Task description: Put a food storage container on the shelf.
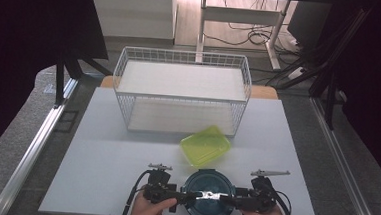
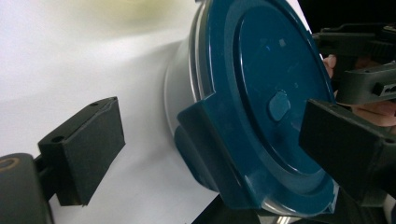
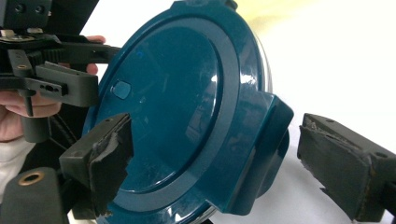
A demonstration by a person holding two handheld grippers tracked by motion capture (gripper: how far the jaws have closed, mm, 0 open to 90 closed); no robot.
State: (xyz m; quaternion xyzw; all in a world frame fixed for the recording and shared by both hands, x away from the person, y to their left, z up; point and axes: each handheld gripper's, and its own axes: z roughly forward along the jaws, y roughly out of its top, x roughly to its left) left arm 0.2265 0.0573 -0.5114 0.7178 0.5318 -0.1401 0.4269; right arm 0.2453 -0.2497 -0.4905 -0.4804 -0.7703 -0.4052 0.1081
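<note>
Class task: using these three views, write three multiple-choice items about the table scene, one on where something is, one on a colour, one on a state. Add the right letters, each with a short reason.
1. Where is the green lid?
A. inside the basket
B. on the table between the basket and the round container
C. on top of the round container

2. What colour is the round container's lid?
A. dark blue
B. red
C. white

3. How are the jaws of the left gripper and right gripper?
A. both shut tight
B. left open, right shut
C. both open, one at each side clasp of the container

Answers:
1 B: the high view shows it flat on the table just in front of the basket.
2 A: both gripper views show a dark blue lid.
3 C: each gripper view shows its jaws apart with a clasp between them.
</note>
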